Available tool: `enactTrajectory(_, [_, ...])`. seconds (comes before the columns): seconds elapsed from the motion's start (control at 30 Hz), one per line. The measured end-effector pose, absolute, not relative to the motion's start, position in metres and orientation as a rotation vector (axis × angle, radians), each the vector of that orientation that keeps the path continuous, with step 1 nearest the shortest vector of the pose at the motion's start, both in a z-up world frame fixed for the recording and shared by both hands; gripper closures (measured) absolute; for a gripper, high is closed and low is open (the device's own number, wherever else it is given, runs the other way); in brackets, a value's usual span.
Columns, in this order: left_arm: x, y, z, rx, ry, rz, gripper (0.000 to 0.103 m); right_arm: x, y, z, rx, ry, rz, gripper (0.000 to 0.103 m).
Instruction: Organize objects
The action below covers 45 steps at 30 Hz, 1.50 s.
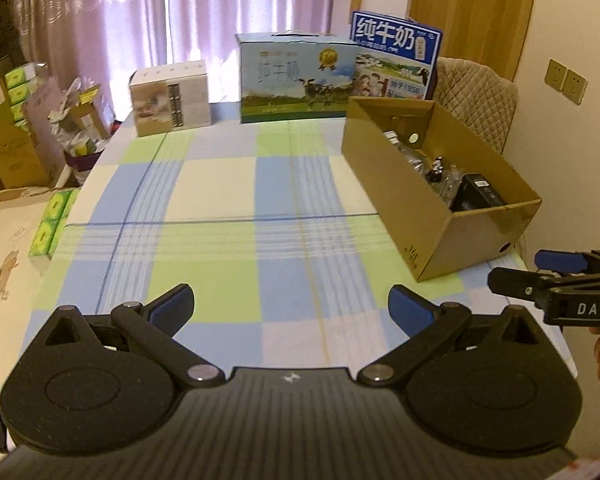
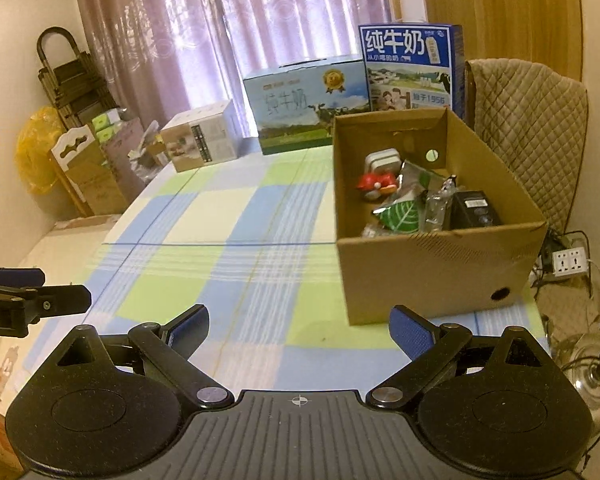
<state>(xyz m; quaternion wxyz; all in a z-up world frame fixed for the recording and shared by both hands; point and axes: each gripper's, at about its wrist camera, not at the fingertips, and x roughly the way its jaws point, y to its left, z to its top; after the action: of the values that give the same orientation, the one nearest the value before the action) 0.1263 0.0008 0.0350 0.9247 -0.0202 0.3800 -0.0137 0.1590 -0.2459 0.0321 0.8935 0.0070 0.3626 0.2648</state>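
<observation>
My left gripper (image 1: 290, 306) fingers spread wide, nothing between; my right gripper (image 2: 299, 326) likewise wide, empty. Both hover over near edge of checked blue-green-cream tablecloth (image 1: 220, 184). Open brown cardboard box (image 2: 440, 264) sits at table's right edge, holding red toy (image 2: 376, 184), black device (image 2: 472, 210), leaf-print packet (image 2: 402, 214). Cloth middle bare. Milk cartons (image 1: 296, 76) line far edge.

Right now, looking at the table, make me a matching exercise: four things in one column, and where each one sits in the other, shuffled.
Things:
1. red toy
2. white carton
3. left gripper
4. quilted chair

Places:
A. behind the cardboard box
B. inside the cardboard box
C. far left on the tablecloth
D. open above the near table edge

Pairs: 1-B, 2-C, 3-D, 4-A
</observation>
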Motion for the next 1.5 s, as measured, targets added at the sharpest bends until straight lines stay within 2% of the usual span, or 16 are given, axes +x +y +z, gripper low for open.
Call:
enactTrajectory(0.93, [0.042, 0.065, 0.013, -0.087, 0.849, 0.024, 0.001, 0.067, -0.173, 0.016, -0.053, 0.807, 0.582, 0.009])
enactTrajectory(1.5, [0.027, 0.063, 0.009, -0.093, 0.855, 0.043, 0.001, 0.05, -0.169, 0.014, -0.065, 0.815, 0.595, 0.009])
